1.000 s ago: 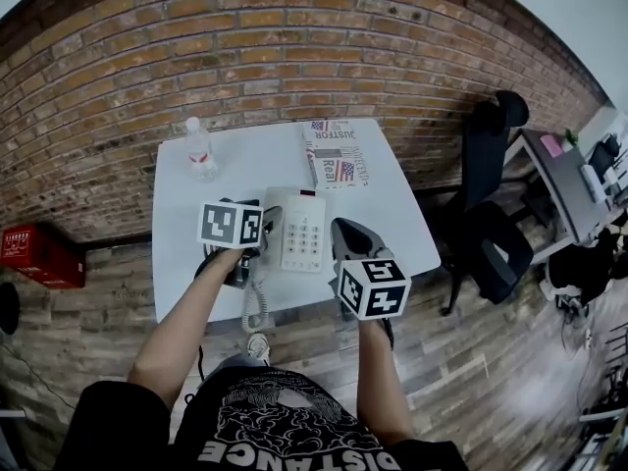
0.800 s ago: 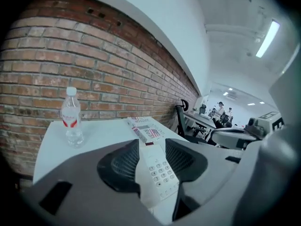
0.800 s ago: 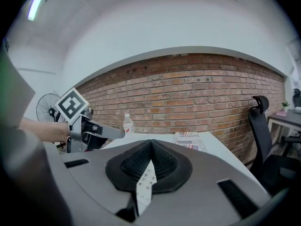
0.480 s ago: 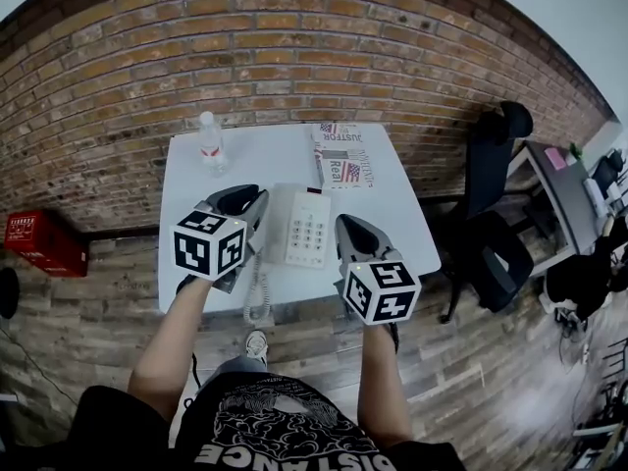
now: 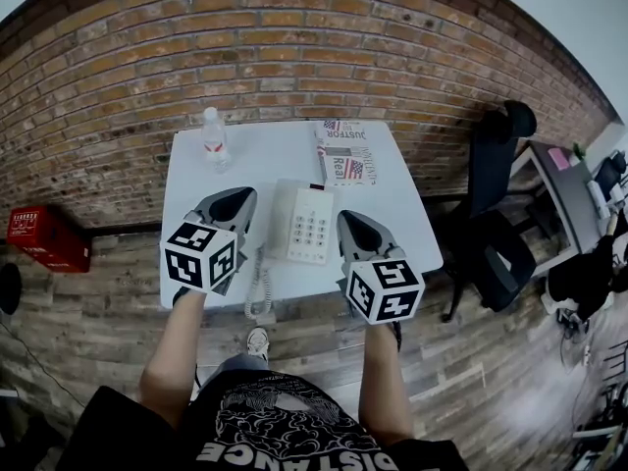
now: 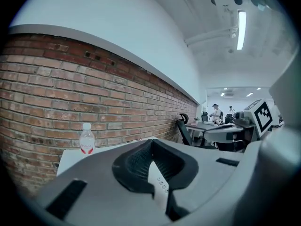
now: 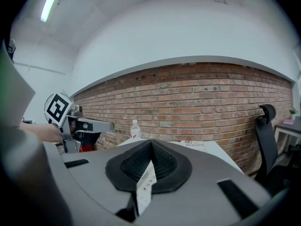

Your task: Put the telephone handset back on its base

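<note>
White telephone (image 5: 310, 226), handset (image 5: 279, 222) along its left side, coiled cord (image 5: 258, 287) hanging

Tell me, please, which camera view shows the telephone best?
The head view: nearly the whole telephone lies on the white table, keypad up, cord hanging off the near edge. The left gripper view and the right gripper view each show only a narrow strip of it with a few buttons, past the jaws.
</note>
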A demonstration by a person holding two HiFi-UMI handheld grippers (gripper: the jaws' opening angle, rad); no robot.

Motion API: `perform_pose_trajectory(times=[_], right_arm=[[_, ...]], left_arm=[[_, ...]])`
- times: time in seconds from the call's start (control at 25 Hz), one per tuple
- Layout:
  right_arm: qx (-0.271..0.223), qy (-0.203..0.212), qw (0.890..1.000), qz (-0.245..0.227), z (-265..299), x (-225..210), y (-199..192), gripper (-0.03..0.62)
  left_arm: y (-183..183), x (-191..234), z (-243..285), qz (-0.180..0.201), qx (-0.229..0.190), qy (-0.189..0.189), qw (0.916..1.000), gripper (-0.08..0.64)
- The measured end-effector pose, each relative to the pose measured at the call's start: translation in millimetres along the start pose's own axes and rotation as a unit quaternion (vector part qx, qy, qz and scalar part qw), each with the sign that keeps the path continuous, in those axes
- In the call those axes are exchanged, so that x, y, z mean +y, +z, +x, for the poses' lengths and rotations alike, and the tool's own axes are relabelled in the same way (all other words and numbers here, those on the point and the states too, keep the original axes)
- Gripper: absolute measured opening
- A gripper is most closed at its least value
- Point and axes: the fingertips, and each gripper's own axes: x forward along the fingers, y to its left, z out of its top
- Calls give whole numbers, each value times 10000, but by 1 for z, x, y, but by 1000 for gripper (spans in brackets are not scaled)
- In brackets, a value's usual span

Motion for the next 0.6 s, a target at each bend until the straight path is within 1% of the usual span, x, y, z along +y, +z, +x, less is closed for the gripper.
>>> perform_pose_trajectory(times=[0.16,0.6], right_arm=[[-20,4,10000,10,0,-1,2,0],[-24,4,10000,-27,0,-4,-1,0]], left_arm=[[-1,1,1,-44,-12,-5,10000,6],[-2,-4,3,-8,14,-60,10000,6]])
